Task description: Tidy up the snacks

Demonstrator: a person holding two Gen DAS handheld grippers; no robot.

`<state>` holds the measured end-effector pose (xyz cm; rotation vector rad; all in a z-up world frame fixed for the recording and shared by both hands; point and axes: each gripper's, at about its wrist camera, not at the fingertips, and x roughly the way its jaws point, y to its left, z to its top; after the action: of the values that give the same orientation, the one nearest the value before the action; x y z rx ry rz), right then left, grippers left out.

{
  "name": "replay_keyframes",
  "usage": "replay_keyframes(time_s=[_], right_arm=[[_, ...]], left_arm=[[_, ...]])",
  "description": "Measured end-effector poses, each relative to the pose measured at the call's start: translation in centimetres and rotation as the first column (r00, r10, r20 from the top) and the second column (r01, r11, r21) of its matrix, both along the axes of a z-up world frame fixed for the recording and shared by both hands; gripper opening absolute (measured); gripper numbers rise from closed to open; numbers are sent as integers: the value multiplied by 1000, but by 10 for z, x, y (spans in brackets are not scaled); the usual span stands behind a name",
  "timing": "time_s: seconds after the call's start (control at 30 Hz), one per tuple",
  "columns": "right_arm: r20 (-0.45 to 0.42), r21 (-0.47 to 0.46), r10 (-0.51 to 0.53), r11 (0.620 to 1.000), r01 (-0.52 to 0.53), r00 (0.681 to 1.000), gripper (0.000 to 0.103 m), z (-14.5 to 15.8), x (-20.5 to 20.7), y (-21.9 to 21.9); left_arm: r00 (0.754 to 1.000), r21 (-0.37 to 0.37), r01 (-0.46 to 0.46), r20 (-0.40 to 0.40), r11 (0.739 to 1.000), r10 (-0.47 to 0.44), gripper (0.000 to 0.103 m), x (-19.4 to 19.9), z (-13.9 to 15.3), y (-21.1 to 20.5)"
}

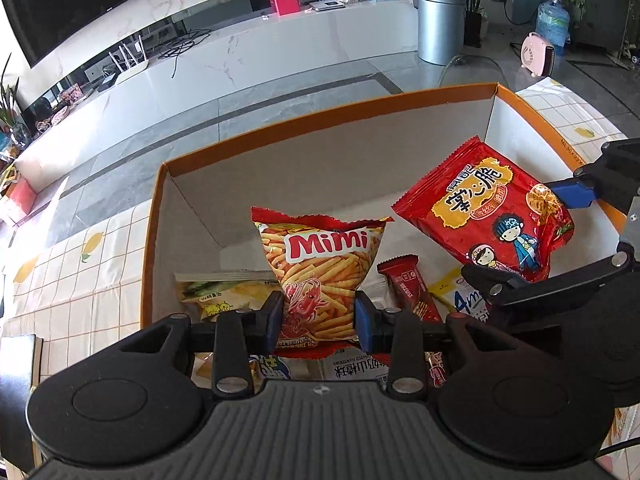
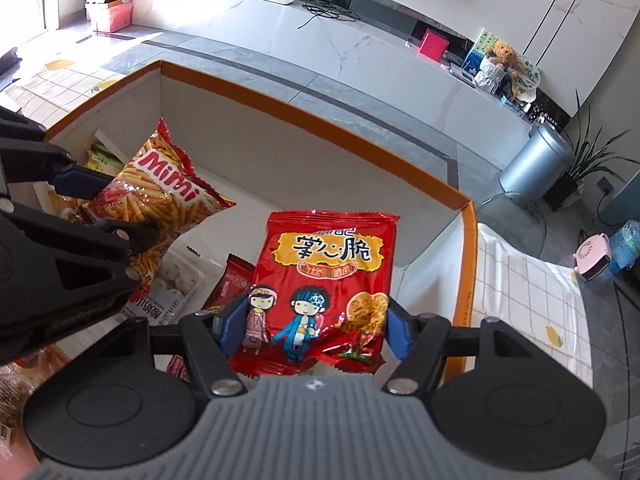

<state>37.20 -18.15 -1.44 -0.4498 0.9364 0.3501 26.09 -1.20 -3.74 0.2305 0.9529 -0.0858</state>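
Note:
My left gripper (image 1: 319, 320) is shut on a Mimi shrimp-stick bag (image 1: 320, 264) and holds it upright over the orange-rimmed cardboard box (image 1: 280, 168). My right gripper (image 2: 310, 330) is shut on a red noodle-snack bag (image 2: 320, 280) with cartoon children, held over the right half of the same box (image 2: 320, 168). Each gripper shows in the other's view: the right gripper (image 1: 532, 236) at the right, the left gripper (image 2: 108, 208) at the left, with the Mimi bag (image 2: 168, 196). The red bag (image 1: 492, 216) also shows in the left wrist view.
Several snacks lie on the box floor: a dark red bar (image 1: 412, 292), a yellow-green packet (image 1: 216, 296), white packets (image 2: 176, 280). The box stands on a lemon-print checked cloth (image 1: 80, 264). Beyond it are a grey tiled floor, a metal bin (image 1: 440, 24) and a pink heater (image 1: 538, 54).

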Motion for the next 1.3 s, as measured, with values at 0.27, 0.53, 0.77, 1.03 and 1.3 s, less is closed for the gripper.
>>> replay_keyframes(time_s=[0.27, 0.53, 0.77, 1.03, 1.3], right_arm=[[-71, -31, -15, 999, 13, 997, 66, -22, 8, 2], [-71, -49, -10, 999, 6, 997, 71, -20, 5, 5], [-37, -80, 15, 997, -18, 999, 80, -4, -3, 9], [14, -27, -12, 1000, 13, 1000, 84, 32, -20, 3], [100, 83, -82, 994, 74, 992, 84, 69, -56, -19]], left_arm=[[999, 26, 22, -43, 999, -21, 41, 7, -9, -5], [1000, 37, 12, -20, 999, -11, 48, 6, -5, -9], [1000, 33, 4, 31, 999, -5, 66, -3, 11, -8], [991, 36, -25, 134, 999, 20, 72, -23, 38, -8], [973, 1, -48, 226, 999, 47, 73, -62, 70, -5]])
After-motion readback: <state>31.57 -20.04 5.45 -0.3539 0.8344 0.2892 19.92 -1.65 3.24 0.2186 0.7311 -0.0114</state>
